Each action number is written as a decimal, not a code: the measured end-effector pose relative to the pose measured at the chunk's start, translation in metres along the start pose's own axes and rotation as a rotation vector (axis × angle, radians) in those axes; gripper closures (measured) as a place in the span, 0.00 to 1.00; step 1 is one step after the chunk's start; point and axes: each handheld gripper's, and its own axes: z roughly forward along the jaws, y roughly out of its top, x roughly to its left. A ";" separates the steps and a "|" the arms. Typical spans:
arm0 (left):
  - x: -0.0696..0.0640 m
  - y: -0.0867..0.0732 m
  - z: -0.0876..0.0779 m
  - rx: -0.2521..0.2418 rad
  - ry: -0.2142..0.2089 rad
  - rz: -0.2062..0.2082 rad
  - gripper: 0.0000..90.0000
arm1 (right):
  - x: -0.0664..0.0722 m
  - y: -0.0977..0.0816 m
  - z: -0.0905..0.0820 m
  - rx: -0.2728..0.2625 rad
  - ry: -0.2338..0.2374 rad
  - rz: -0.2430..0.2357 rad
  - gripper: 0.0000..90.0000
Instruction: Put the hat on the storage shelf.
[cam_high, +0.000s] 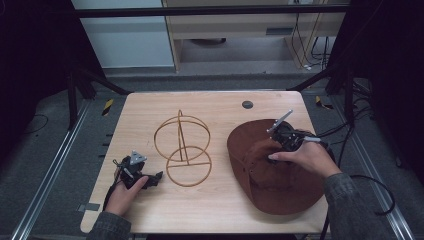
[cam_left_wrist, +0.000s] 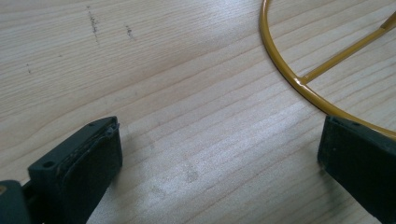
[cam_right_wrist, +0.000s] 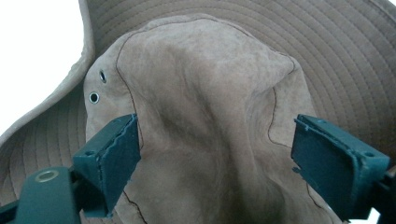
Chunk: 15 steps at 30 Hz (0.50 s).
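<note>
A brown suede hat (cam_high: 280, 185) lies on the right of the wooden table (cam_high: 210, 210). My right gripper (cam_high: 280, 145) is over its crown, open. In the right gripper view the jaws stand wide on either side of the crumpled crown (cam_right_wrist: 201, 93), with the stitched brim (cam_right_wrist: 336, 56) behind it. A gold wire stand (cam_high: 182, 145), two rings joined by a post, rests in the table's middle. My left gripper (cam_high: 155, 178) sits low on the table just left of the stand's near ring, open. Bare wood shows between its jaws, and the ring (cam_left_wrist: 289, 79) passes by the right jaw.
A black round grommet (cam_high: 247, 104) is set in the table near the far edge. Cables (cam_high: 370, 182) trail off the right side. Dark frame bars and metal rails flank the table. Bare wood lies along the front edge and far left.
</note>
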 end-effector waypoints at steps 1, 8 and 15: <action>0.000 0.000 0.000 -0.002 0.000 -0.002 0.00 | 0.000 0.000 0.001 0.002 0.001 -0.001 0.19; 0.000 0.000 0.000 0.000 0.000 0.001 0.00 | -0.001 0.000 0.005 0.020 0.007 -0.012 0.25; 0.000 0.000 0.000 -0.002 0.000 -0.002 0.00 | -0.001 0.000 0.010 0.035 0.013 -0.015 0.27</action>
